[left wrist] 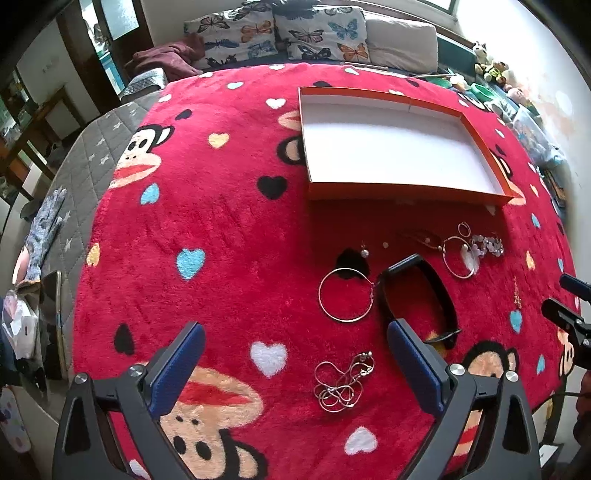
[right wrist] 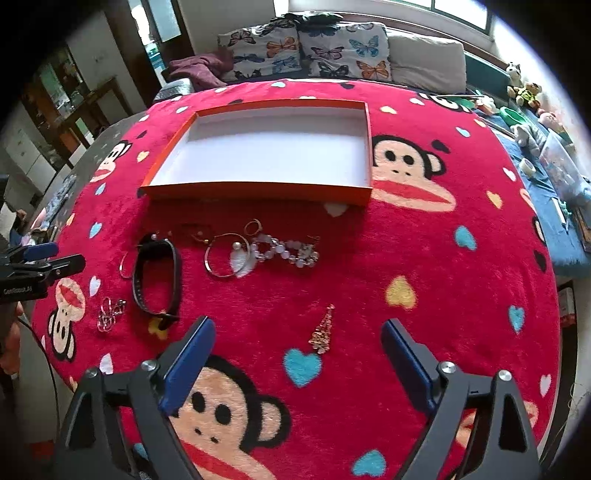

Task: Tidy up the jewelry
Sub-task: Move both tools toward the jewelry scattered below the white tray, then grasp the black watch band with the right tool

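Observation:
An empty orange tray with a white inside (left wrist: 388, 147) (right wrist: 273, 147) lies on the red monkey blanket (left wrist: 221, 229) (right wrist: 424, 266). In front of it lie jewelry pieces: a black band (left wrist: 439, 295) (right wrist: 138, 284), a large hoop (left wrist: 321, 299), a second hoop (left wrist: 445, 258) (right wrist: 207, 260), a bead bracelet (left wrist: 487, 245) (right wrist: 288, 251), a silver chain (left wrist: 340, 384) (right wrist: 109, 312), and a gold dangle earring (right wrist: 323, 328). My left gripper (left wrist: 295, 332) is open, above the blanket near the chain. My right gripper (right wrist: 299, 328) is open, with the gold earring between its fingers' line.
Butterfly cushions (left wrist: 280, 33) (right wrist: 306, 51) line the far side. A grey quilt (left wrist: 85, 155) with a glove (left wrist: 46, 225) lies left. Toys and boxes (right wrist: 546, 147) sit at the right. The right gripper shows at the left wrist view's right edge (left wrist: 565, 306).

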